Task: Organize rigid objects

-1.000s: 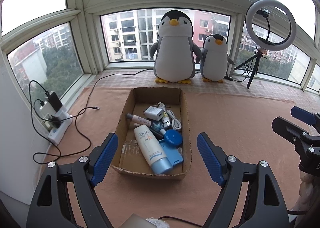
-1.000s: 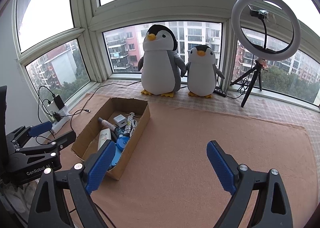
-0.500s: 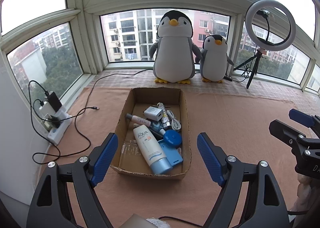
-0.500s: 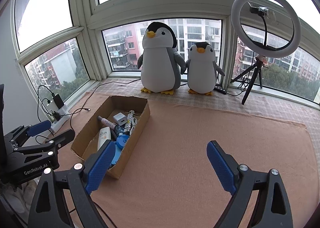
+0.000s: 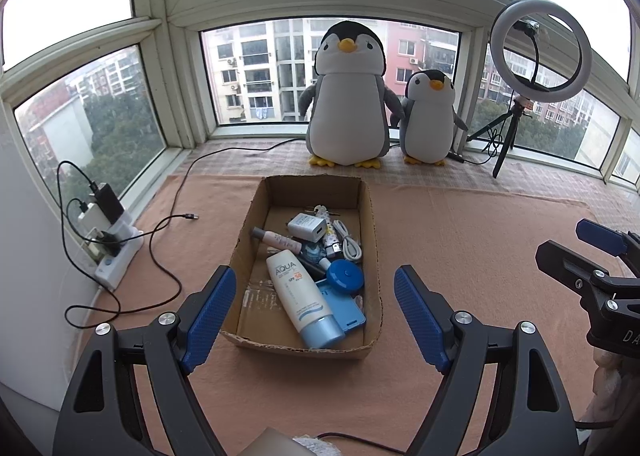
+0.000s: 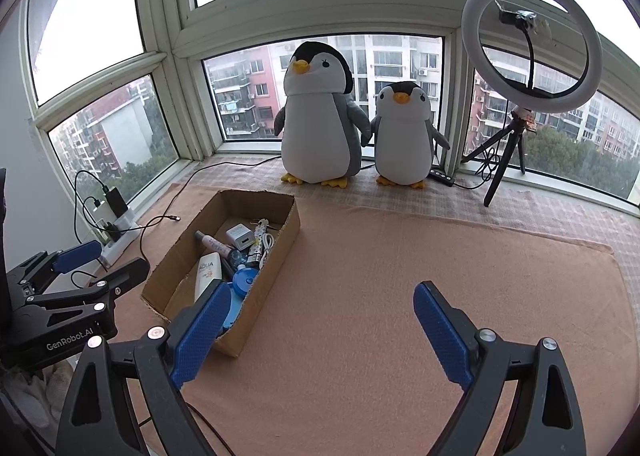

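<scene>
An open cardboard box sits on the pink mat. Inside lie a white sunscreen tube, a round blue case, a flat blue case, a white charger cube, a small pink bottle and a white cable. My left gripper hovers open in front of the box's near end, nothing between its fingers. My right gripper stands open over bare mat, just right of the box's near corner. Each gripper shows at the edge of the other's view.
Two plush penguins stand on the sill behind the box. A ring light on a tripod is at the back right. At the left wall lie a power strip with chargers and loose black cables.
Both grippers stay open and nearly still; the views shift only slightly, and the right gripper sits a little lower at the edge of the left wrist view.
</scene>
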